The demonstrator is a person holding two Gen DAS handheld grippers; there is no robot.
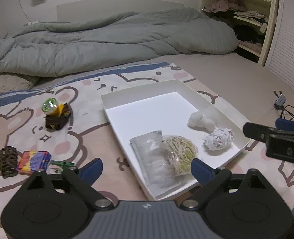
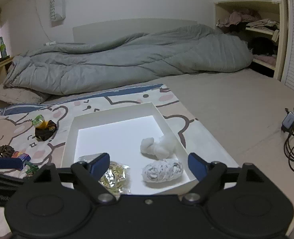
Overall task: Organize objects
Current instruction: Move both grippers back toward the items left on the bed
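Note:
A white tray [image 1: 139, 91] [image 2: 115, 112] lies on the bed. In it are a clear bag of cords [image 1: 167, 155] [image 2: 115, 175], a white fluffy wad [image 1: 201, 120] [image 2: 159, 147] and a patterned white bundle [image 1: 219, 139] [image 2: 163, 170]. Left of the tray lie a yellow headlamp with a dark strap [image 1: 54, 115] [image 2: 44, 127], a dark coiled cord [image 1: 7, 160] [image 2: 5, 149], a colourful small box [image 1: 34, 162] [image 2: 20, 156] and a green clip [image 1: 62, 163] [image 2: 31, 168]. My left gripper [image 1: 147, 169] is open and empty over the tray's near left edge. My right gripper [image 2: 149, 166] is open and empty over the tray's near end.
A grey duvet [image 1: 107, 39] [image 2: 127, 55] lies bunched across the far bed. A charger with black cable [image 1: 280, 101] [image 2: 289, 120] lies on the right. Shelves with clothes [image 1: 246, 18] [image 2: 262, 25] stand at the far right. The right gripper's finger [image 1: 274, 137] shows in the left view.

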